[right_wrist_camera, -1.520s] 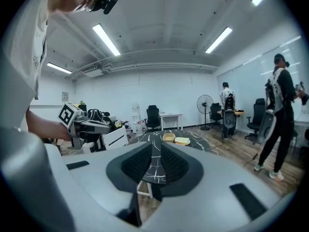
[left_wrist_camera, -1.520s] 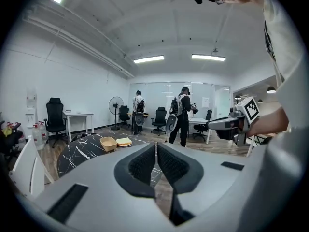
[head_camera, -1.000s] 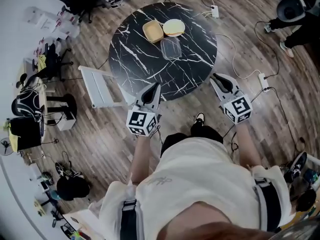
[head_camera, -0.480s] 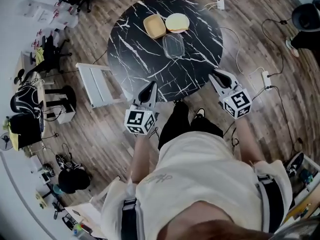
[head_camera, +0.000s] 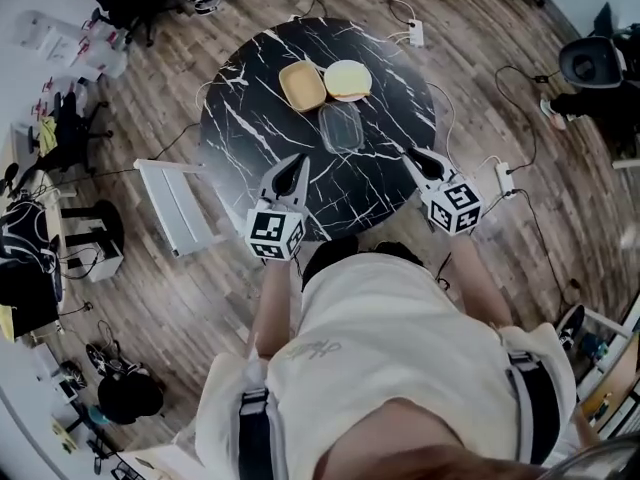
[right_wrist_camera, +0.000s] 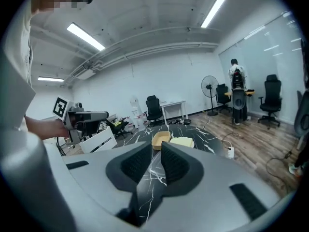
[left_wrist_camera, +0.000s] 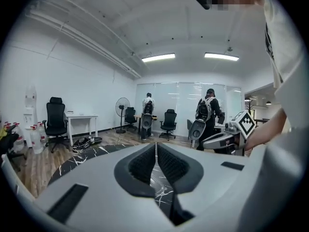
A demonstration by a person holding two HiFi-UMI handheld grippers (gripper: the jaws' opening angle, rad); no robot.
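At the far left a white folding chair (head_camera: 180, 203) stands on the wood floor beside the round black marble table (head_camera: 250, 133); the left gripper (head_camera: 298, 160) hovers over the table's near edge, its jaws pressed together on nothing, as the left gripper view shows. Nearest to both grippers is the clear plastic container (head_camera: 342, 127), lying flat around the middle of the table, between the grippers and a little farther off; just beyond it sit a tan tray (head_camera: 302, 85) on the left and a pale yellow dish (head_camera: 347, 79) on the right, side by side. The container looks thin-walled and light, likely smooth enough to slip and soft enough to buckle; a hold on its near rim, one pad inside and one outside, would probably suit it better than a squeeze across the body. The right gripper (head_camera: 410, 153) hangs over the table's near right edge, jaws a narrow slit apart and empty; beyond it a white power strip (head_camera: 503, 176) lies on the floor.
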